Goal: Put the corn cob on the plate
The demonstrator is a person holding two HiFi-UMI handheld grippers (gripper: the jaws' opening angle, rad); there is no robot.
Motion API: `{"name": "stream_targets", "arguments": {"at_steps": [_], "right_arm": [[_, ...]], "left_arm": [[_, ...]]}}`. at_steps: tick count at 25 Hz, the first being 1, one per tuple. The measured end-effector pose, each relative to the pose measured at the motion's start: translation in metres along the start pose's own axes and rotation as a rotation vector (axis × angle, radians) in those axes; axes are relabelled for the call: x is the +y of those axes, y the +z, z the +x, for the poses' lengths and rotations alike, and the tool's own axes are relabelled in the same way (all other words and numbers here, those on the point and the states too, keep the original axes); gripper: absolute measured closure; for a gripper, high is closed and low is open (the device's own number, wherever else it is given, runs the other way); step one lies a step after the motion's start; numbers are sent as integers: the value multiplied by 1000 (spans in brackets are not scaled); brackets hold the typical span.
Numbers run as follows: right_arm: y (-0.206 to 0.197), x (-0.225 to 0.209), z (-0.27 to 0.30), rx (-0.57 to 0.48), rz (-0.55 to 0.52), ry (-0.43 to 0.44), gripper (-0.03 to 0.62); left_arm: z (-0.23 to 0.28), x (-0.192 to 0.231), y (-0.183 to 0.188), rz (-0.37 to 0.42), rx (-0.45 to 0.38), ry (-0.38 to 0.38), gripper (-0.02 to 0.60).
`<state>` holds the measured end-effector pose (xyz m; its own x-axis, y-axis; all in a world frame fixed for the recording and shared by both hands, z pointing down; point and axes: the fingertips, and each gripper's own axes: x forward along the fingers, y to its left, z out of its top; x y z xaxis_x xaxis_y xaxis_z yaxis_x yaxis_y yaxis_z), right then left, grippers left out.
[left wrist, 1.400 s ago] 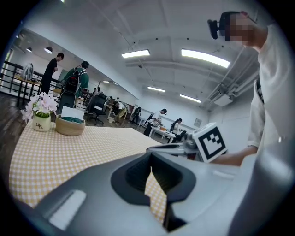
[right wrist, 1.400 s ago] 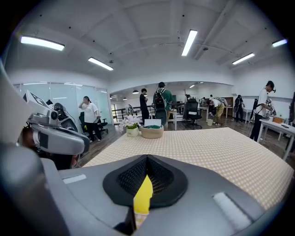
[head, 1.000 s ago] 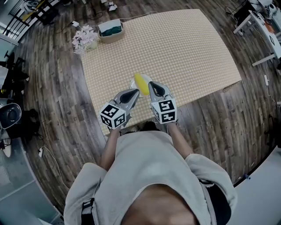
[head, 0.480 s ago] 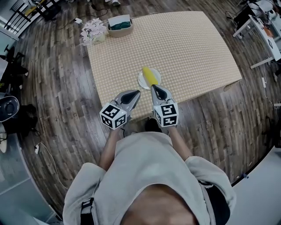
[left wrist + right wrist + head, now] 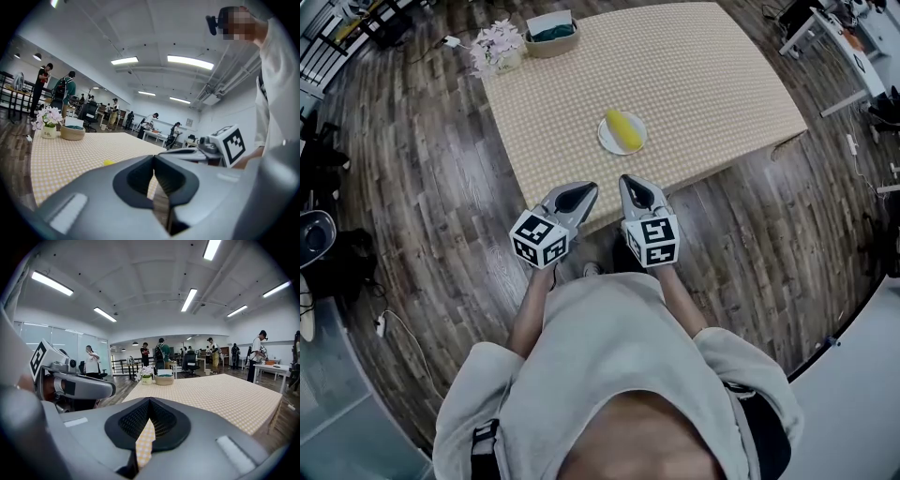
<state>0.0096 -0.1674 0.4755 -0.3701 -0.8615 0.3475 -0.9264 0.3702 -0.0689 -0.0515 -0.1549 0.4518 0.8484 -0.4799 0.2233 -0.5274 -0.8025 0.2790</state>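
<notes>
I see the corn cob (image 5: 624, 129) lying on the small white plate (image 5: 607, 142). The plate sits on the checked worktop (image 5: 712, 75) toward its near edge, well apart from the flower pot (image 5: 497, 47) and the basket (image 5: 551, 36) at the far corner. My left claw (image 5: 584, 194) and right claw (image 5: 630, 184) hang side by side at the worktop's near edge, pointing toward the plate but short of it, each with its jaws closed tip to tip and nothing held between them.
</notes>
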Motion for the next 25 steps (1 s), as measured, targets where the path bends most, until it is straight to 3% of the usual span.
{"name": "stream_targets", "arguments": {"at_steps": [11, 25], "right_arm": [[-21, 26, -42, 4, 5, -38, 597], [-28, 42, -52, 6, 11, -58, 597]], "left_arm": [[-28, -41, -24, -6, -5, -47, 574], [-46, -49, -33, -18, 1, -67, 574]]}}
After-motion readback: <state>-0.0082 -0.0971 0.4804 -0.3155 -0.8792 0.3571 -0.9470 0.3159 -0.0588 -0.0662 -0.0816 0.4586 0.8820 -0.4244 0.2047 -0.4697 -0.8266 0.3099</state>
